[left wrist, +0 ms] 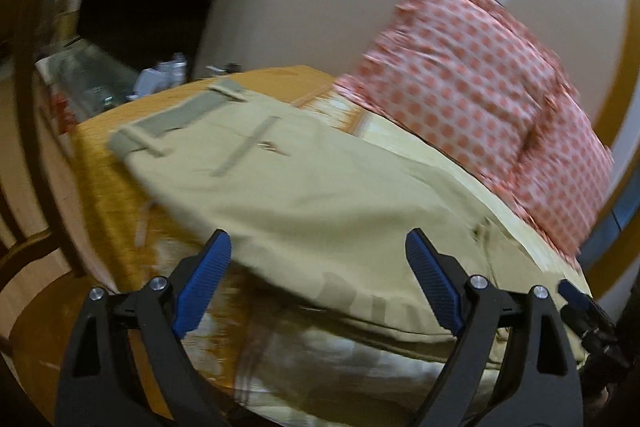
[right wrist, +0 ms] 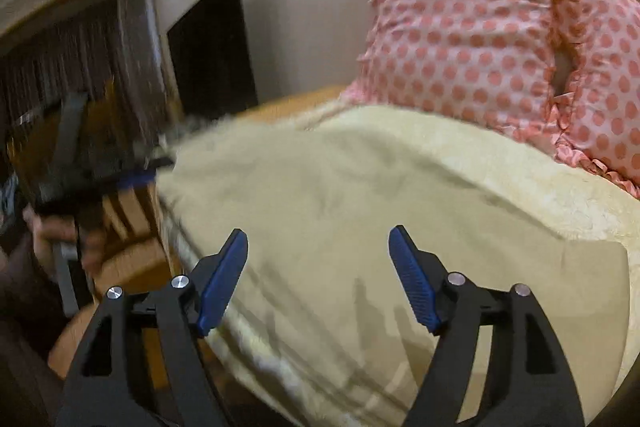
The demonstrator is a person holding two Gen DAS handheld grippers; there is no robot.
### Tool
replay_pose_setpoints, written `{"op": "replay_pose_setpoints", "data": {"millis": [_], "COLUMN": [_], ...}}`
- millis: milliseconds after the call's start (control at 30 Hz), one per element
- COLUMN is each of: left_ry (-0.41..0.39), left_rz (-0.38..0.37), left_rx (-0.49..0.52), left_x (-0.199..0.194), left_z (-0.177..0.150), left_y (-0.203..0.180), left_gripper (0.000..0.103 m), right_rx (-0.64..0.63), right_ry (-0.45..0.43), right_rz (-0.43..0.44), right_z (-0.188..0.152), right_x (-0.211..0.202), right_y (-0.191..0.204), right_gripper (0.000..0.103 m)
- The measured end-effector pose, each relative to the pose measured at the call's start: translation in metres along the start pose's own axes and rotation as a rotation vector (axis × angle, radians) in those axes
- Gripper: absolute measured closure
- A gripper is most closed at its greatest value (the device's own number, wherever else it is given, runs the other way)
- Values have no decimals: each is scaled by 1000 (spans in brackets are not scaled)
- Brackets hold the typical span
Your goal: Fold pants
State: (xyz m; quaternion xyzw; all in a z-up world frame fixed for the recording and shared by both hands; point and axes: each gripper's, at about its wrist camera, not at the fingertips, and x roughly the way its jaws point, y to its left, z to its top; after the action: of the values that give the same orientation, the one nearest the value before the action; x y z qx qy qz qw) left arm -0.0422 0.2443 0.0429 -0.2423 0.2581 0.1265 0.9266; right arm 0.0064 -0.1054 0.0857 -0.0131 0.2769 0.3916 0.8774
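Beige pants point(left wrist: 312, 195) lie flat on the bed, waistband with belt loops point(left wrist: 176, 119) at the far left, legs running toward the near right. My left gripper point(left wrist: 318, 277) is open and empty, hovering just above the near edge of the pants. In the right wrist view the pants point(right wrist: 340, 211) fill the middle as a smooth beige sheet. My right gripper point(right wrist: 318, 275) is open and empty over the cloth. The other gripper point(left wrist: 584, 311) shows at the right edge of the left wrist view, and blurred at the left of the right wrist view point(right wrist: 132, 179).
Two pink polka-dot pillows point(left wrist: 480, 95) point(right wrist: 472, 39) lean against the wall at the head of the bed. An orange and cream bedspread point(left wrist: 108, 187) covers the bed. A wooden chair point(right wrist: 128, 219) stands by the bed's left side. A cluttered shelf point(left wrist: 100, 87) lies beyond the bed.
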Motion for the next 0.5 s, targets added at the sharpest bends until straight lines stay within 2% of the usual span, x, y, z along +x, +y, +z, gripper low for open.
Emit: {"op": "replay_pose_setpoints", "data": {"millis": [33, 67, 100, 133, 167, 233, 400, 500], "left_ry": [-7, -12, -16, -17, -16, -22, -46, -24], "left_rz": [11, 22, 29, 38, 41, 51, 79, 97], "left_rx": [-19, -40, -62, -78, -83, -85, -107, -132], "left_x": [-1, -2, -3, -3, -3, -2, 8, 20], "left_z": [0, 0, 0, 0, 0, 2, 16, 21], "left_y": [7, 13, 20, 25, 28, 33, 46, 55], "left_gripper": [14, 14, 15, 15, 16, 16, 16, 15], "right_rx": [27, 51, 50, 36, 8, -33, 23, 10], "right_ry": [-1, 38, 99, 193, 226, 203, 187, 183], "right_rz": [-30, -90, -123, -137, -152, -162, -124, -123], "right_z": [1, 0, -1, -4, -10, -9, -5, -9], "right_x": [4, 15, 29, 46, 56, 54, 45, 47], "right_y": [-6, -12, -14, -15, -11, -1, -6, -6], "right_gripper": [30, 34, 42, 46, 45, 45, 42, 38]}}
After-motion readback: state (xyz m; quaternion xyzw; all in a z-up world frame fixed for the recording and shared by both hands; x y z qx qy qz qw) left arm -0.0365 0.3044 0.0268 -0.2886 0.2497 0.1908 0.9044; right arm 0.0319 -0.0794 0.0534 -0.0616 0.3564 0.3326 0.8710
